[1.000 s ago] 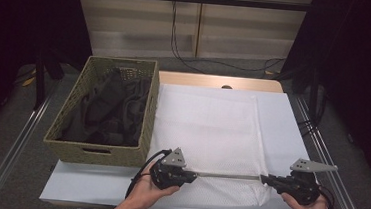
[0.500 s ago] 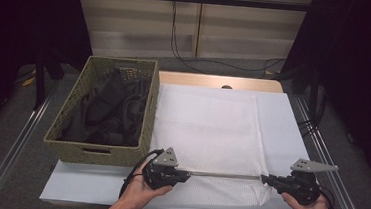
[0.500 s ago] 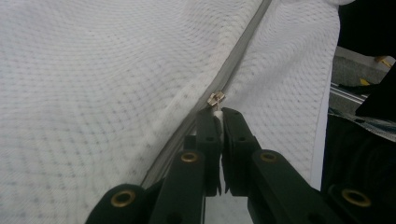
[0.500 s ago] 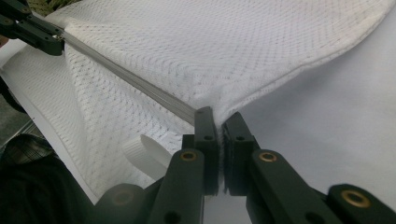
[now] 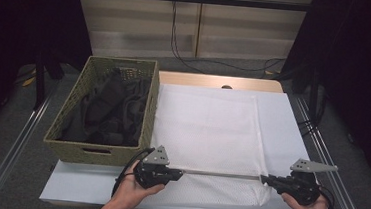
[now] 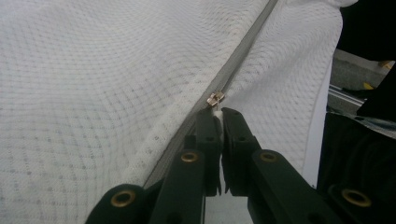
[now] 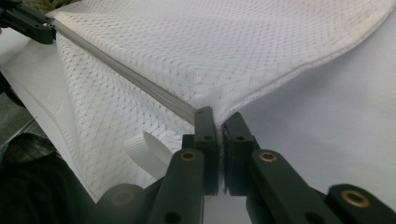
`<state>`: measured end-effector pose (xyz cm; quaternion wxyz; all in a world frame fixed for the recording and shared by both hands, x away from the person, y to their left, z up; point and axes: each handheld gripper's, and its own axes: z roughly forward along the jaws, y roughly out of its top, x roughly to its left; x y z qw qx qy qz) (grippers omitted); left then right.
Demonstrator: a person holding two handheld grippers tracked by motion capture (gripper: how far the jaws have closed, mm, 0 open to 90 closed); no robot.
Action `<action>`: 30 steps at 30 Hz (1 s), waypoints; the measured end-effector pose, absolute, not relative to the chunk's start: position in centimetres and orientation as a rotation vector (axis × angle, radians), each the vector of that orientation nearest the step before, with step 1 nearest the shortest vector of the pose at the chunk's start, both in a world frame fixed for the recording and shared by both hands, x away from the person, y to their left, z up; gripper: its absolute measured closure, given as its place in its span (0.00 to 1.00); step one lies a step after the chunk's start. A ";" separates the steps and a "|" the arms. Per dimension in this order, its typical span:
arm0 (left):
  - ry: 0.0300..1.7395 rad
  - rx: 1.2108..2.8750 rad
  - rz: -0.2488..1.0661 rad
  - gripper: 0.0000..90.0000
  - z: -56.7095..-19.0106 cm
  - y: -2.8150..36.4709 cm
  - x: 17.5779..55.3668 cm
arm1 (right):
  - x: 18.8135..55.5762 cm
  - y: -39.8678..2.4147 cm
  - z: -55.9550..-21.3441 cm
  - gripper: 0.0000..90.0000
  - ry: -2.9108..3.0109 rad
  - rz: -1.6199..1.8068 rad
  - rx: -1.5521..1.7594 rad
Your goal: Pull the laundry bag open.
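Leftward along the zipper (image 5: 220,175) the left gripper (image 5: 177,173) has been shifted since the earlier frames; the right gripper (image 5: 264,179) has been kept in place. Left jaws are clamped together on the zipper pull (image 6: 215,99), seen just ahead of the fingertips in the left gripper view. Right jaws are pinched shut on the zipper's far end at the corner of the white mesh bag (image 5: 207,126). The bag is laid flat just right of the wicker basket (image 5: 94,152), which is loaded with dark clothes (image 5: 110,111).
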<state>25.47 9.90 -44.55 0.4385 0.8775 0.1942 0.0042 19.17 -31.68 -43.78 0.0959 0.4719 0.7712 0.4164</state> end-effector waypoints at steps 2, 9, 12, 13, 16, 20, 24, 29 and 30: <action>0.486 2.192 0.011 0.96 -44.6 10.0 25.5 | 19.2 -31.7 -43.8 0.96 2.287 1.232 1.395; 0.486 2.197 0.009 0.96 -44.7 10.2 25.6 | 19.2 -31.8 -43.8 0.96 2.284 1.232 1.394; 0.480 2.189 0.006 0.96 -44.8 10.1 25.5 | 19.3 -31.7 -43.9 0.96 2.288 1.220 1.393; 0.476 2.195 0.006 0.96 -44.7 10.2 25.5 | 19.3 -31.7 -43.9 0.96 2.288 1.221 1.395; 0.482 2.218 0.013 0.96 -44.7 10.4 25.4 | 19.2 -31.7 -43.8 0.96 2.289 1.220 1.389; 0.490 2.196 0.008 0.96 -44.8 10.7 25.5 | 19.2 -31.9 -43.9 0.96 2.282 1.223 1.404; 0.496 2.210 0.014 0.96 -44.7 10.9 25.4 | 19.2 -31.8 -43.9 0.96 2.284 1.224 1.403; 0.502 2.199 0.013 0.96 -44.8 11.1 25.3 | 19.2 -31.8 -43.8 0.96 2.287 1.222 1.404; 0.501 2.196 0.013 0.96 -44.8 11.2 25.3 | 19.2 -31.8 -43.8 0.96 2.285 1.224 1.401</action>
